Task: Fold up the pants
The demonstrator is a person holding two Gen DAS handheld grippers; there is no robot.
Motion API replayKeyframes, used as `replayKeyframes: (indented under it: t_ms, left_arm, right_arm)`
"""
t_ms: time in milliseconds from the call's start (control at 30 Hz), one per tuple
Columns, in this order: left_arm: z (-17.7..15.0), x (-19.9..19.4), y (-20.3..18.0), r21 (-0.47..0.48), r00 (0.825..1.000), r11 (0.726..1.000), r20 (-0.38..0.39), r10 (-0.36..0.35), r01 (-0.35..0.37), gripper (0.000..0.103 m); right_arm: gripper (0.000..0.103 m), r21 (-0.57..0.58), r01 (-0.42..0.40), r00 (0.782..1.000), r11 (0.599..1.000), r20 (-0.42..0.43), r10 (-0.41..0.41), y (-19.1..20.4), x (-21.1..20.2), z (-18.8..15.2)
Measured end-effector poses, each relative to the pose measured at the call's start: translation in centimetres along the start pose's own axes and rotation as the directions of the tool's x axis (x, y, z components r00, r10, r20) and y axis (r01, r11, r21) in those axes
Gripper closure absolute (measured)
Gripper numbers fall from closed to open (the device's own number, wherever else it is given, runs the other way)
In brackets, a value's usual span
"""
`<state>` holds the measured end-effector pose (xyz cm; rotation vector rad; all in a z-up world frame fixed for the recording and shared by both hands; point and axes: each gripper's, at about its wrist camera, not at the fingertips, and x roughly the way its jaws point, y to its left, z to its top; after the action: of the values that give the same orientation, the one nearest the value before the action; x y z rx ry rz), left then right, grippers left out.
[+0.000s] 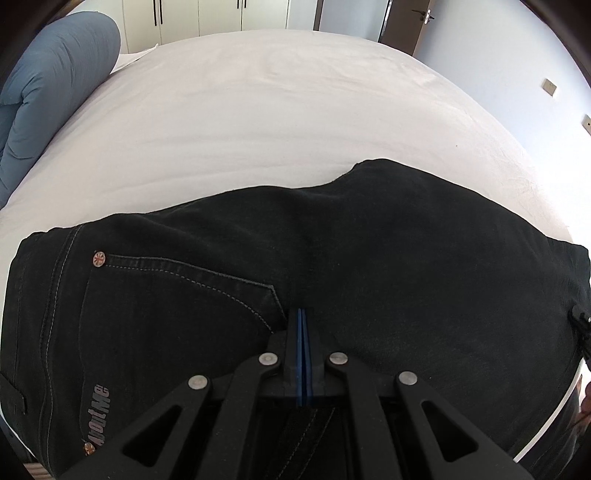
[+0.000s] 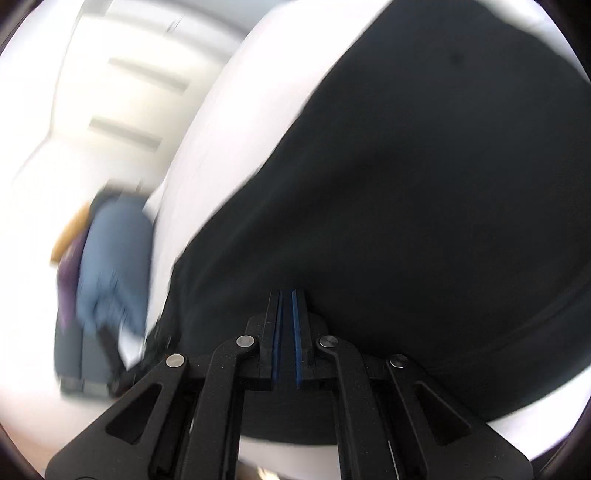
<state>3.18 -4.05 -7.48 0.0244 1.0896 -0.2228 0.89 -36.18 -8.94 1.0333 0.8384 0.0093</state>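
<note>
Black pants [image 1: 332,258] lie across the near part of a white bed [image 1: 258,110], back pocket with grey stitching and a rivet at the left. My left gripper [image 1: 302,314] is shut, its blue pads pressed together, tips on the pants beside the pocket corner; no cloth shows between them. In the blurred right wrist view the black pants [image 2: 424,203] fill the right side. My right gripper [image 2: 287,295] has its blue pads a narrow gap apart at the fabric's edge, with dark cloth between them.
A blue duvet [image 1: 48,92] is bunched at the bed's far left, and also shows in the right wrist view [image 2: 114,258]. White wardrobe doors [image 1: 203,14] and a dark door [image 1: 406,22] stand beyond the bed. The right wrist view is motion-blurred.
</note>
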Motion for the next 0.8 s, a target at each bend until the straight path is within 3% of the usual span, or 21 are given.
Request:
replayKeyframes:
  t_ms: [67, 133, 167, 233, 267, 300, 333, 367, 433, 467, 500, 533, 567, 600, 667, 800]
  left_arm:
    - [-1.1, -0.6, 1.0, 0.001, 1.000, 1.000, 0.008, -0.004, 0.004, 0.098]
    - [-1.4, -0.3, 1.0, -0.003, 1.000, 1.000, 0.012, -0.015, 0.015, 0.098]
    - [-1.8, -0.4, 1.7, -0.007, 1.000, 1.000, 0.016, -0.025, 0.025, 0.098]
    - [-1.9, -0.5, 2.2, -0.011, 0.998, 0.999, 0.026, -0.050, 0.051, 0.098]
    - [-1.9, -0.5, 2.5, -0.007, 0.998, 0.998, 0.030, -0.061, 0.061, 0.098]
    - [-2.0, -0.6, 2.7, -0.008, 0.997, 0.997, 0.034, -0.071, 0.072, 0.098]
    - [-2.0, -0.6, 2.9, -0.012, 0.996, 0.997, 0.038, -0.079, 0.079, 0.098]
    - [-2.1, -0.6, 3.2, -0.011, 0.996, 0.997, 0.040, -0.079, 0.080, 0.098]
    - [-2.1, -0.6, 3.1, -0.004, 0.997, 0.998, 0.042, -0.066, 0.067, 0.098]
    - [-2.1, -0.7, 2.9, -0.003, 0.998, 0.998, 0.042, -0.057, 0.057, 0.099]
    - [-2.0, -0.9, 2.6, 0.000, 0.998, 0.999, 0.041, -0.053, 0.053, 0.094]
    - [-1.9, -1.2, 2.3, 0.003, 0.998, 0.998, 0.040, -0.056, 0.056, 0.087]
    - [-1.9, -1.7, 1.8, 0.010, 0.998, 0.998, 0.042, -0.056, 0.056, 0.062]
    - [-1.9, -2.4, 1.0, 0.019, 0.997, 0.999, 0.061, -0.042, 0.041, 0.040]
    - [-1.8, -3.9, -0.1, 0.033, 0.993, 0.999, 0.112, -0.045, 0.041, 0.028]
    - [-2.1, -5.4, -2.4, 0.024, 0.982, 0.991, 0.133, -0.132, 0.130, 0.024]
  right_arm:
    - [0.102, 0.097, 0.061, 0.988, 0.993, 0.133, -0.073, -3.3, -3.7, 1.8]
    - [0.101, 0.172, 0.089, 0.961, 0.981, 0.244, -0.130, -5.6, -7.0, 2.7]
    - [0.093, 0.199, 0.106, 0.944, 0.974, 0.287, -0.162, -6.1, -8.6, 2.8]
    - [0.088, 0.222, 0.195, 0.900, 0.955, 0.347, -0.264, -7.0, -11.4, 2.8]
    - [0.083, 0.234, 0.179, 0.894, 0.955, 0.366, -0.258, -7.3, -12.5, 2.5]
    - [0.059, 0.251, 0.149, 0.896, 0.956, 0.375, -0.238, -8.3, -14.2, 2.6]
    - [0.021, 0.265, 0.123, 0.898, 0.956, 0.381, -0.221, -8.9, -15.3, 2.3]
    - [0.011, 0.278, 0.090, 0.893, 0.956, 0.403, -0.201, -8.7, -15.8, 1.3]
    - [0.009, 0.265, 0.028, 0.880, 0.964, 0.450, -0.150, -8.5, -17.0, -0.3]
    - [0.009, 0.259, 0.006, 0.888, 0.966, 0.443, -0.124, -10.5, -19.1, 0.4]
    - [0.009, 0.263, -0.013, 0.896, 0.965, 0.431, -0.106, -10.3, -18.7, -0.1]
    - [0.009, 0.268, -0.041, 0.906, 0.962, 0.417, -0.078, -13.7, -21.8, 1.4]
    - [0.009, 0.277, -0.073, 0.918, 0.958, 0.395, -0.044, -15.5, -23.4, 2.9]
    - [0.009, 0.291, -0.090, 0.928, 0.953, 0.372, -0.026, -15.6, -22.5, 2.7]
    - [0.010, 0.331, -0.100, 0.942, 0.939, 0.336, -0.018, -16.3, -23.3, 4.8]
    - [0.014, 0.417, -0.152, 0.956, 0.896, 0.292, 0.027, -17.6, -19.4, 3.7]
